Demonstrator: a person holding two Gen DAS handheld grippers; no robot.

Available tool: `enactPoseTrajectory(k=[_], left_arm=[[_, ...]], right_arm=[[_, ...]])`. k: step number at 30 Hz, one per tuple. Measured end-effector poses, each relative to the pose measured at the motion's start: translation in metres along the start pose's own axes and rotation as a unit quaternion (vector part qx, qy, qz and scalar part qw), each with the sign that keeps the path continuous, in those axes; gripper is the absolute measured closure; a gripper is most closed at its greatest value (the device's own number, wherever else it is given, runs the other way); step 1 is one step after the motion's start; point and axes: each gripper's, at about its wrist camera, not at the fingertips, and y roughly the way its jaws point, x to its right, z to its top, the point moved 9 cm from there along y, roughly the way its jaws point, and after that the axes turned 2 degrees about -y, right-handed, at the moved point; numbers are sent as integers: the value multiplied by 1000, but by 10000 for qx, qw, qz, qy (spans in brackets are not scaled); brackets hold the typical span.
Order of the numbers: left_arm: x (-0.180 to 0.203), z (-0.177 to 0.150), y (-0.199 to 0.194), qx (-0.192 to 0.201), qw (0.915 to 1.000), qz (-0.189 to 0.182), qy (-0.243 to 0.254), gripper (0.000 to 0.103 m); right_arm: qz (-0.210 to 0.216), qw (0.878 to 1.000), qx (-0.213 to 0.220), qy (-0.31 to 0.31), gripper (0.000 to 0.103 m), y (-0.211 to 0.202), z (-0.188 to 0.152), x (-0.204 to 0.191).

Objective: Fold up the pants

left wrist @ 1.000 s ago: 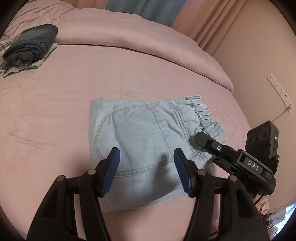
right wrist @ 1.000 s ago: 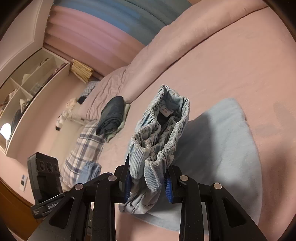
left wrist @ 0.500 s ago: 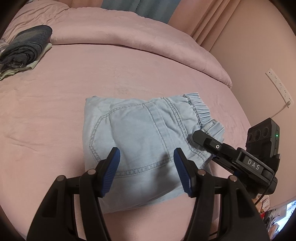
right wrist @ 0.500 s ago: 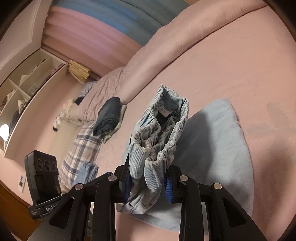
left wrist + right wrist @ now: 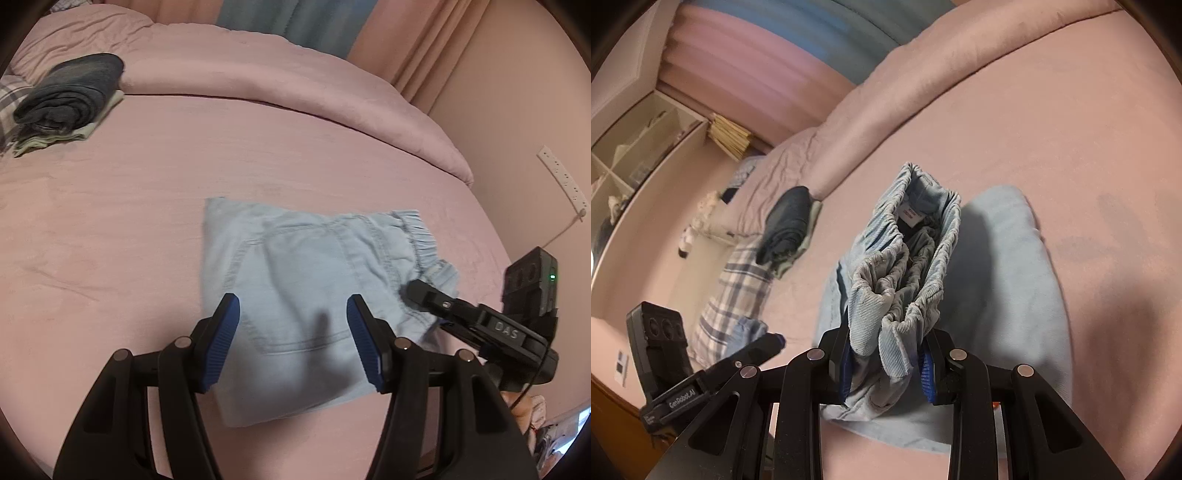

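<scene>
Bed: pink-sheeted bed (image 5: 147, 206), carrying everything.
Pants: light-blue denim pants with gathered waistband (image 5: 303, 280), folded at mid-bed.
Right claw (image 5: 886, 363): clamped on bunched waistband corner.
Left claw (image 5: 293, 339): apart, empty, above pants.
Risk: thick gathered layers could slip free, spoiling the fold.

pink bed (image 5: 147, 177) | pink-blue curtains (image 5: 295, 22) — open shelving (image 5: 631, 147)

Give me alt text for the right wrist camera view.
The right gripper is shut on the bunched elastic waistband of light blue pants, which lie folded on a pink bed. Beyond them sits a stack of folded clothes, with the left gripper at lower left.
</scene>
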Motion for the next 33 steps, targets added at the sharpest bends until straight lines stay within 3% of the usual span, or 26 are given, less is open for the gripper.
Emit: enactPoseTrajectory(k=[9,18,23,25,27,29,31,33], left_arm=[[-24,-2,9,-34,10000,29,45,40],[-1,13,33,-147,9989,-228,388,40],[1,21,54,-310,9977,-216,564,40],[0,33,55,-255,9977,-195,599,40],[-2,45,56,-172,9975,-177,659,40],[-3,54,62,-170,9965,-95,815,40],[-3,60,76,-321,9950,-12,945,42],[4,61,95,-535,9925,-29,1095,50]], right_arm=[[-543,9980,-319,-34,72,10,-12,20],[-871,9962,24,74,73,-8,-2,31],[-938,9946,-295,316,73,-3,-12,53],[-886,9943,-409,436,67,-8,-12,55],[-1181,9919,-400,241,59,-19,-8,53],[-1799,9829,-196,-328,44,-36,1,45],[-2383,9654,94,-1051,41,-44,17,26],[-2612,9529,208,-1526,41,-41,28,12]])
